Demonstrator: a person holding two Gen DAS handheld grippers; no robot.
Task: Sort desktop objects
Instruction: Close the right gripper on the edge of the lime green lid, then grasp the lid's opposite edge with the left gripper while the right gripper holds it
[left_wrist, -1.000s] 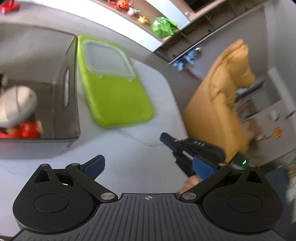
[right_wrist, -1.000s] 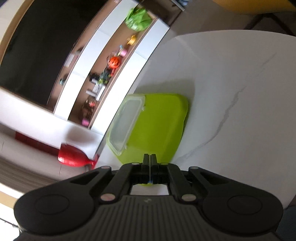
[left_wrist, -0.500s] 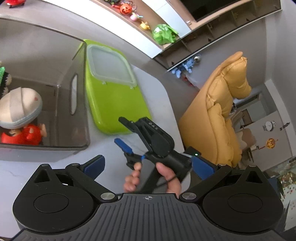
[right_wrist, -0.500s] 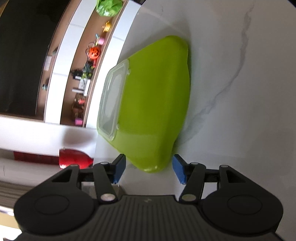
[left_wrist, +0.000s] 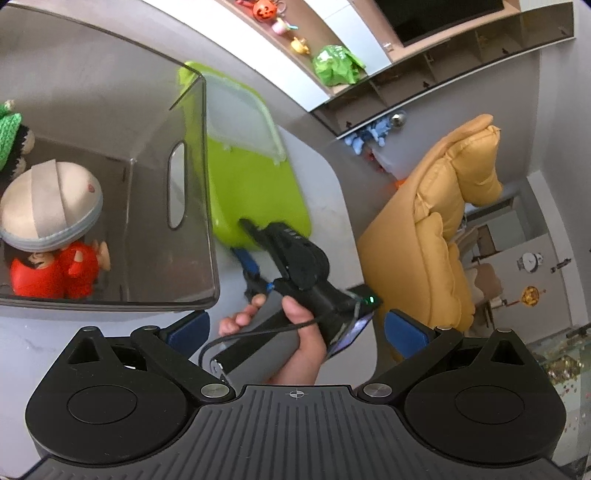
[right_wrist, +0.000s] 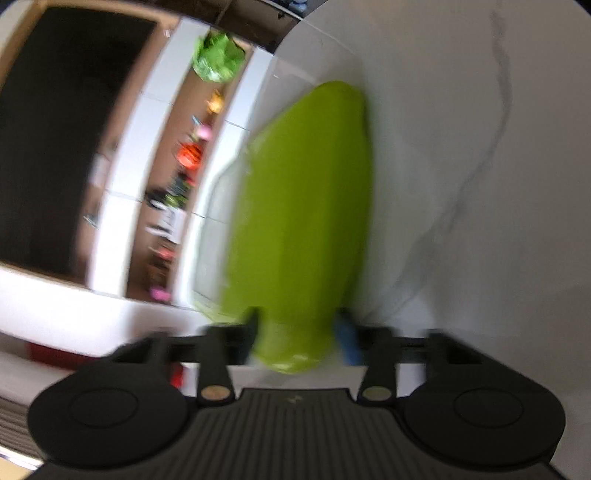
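A lime-green container with a clear lid lies on the white table beside a smoky clear bin. A plush doll in red with a pale cap sits in the bin. My right gripper is open, its fingers on either side of the container's near end; the view is blurred. It also shows in the left wrist view, at the container's near edge. My left gripper is open and empty, above the table behind the right one.
A yellow armchair stands past the table's right edge. A wall shelf with small toys and a green bag runs behind the table. The white marble tabletop extends right of the container.
My right gripper opened from shut and moved forward until its fingers straddle the green container's near end. My left gripper stayed open and shifted slightly towards the bin.
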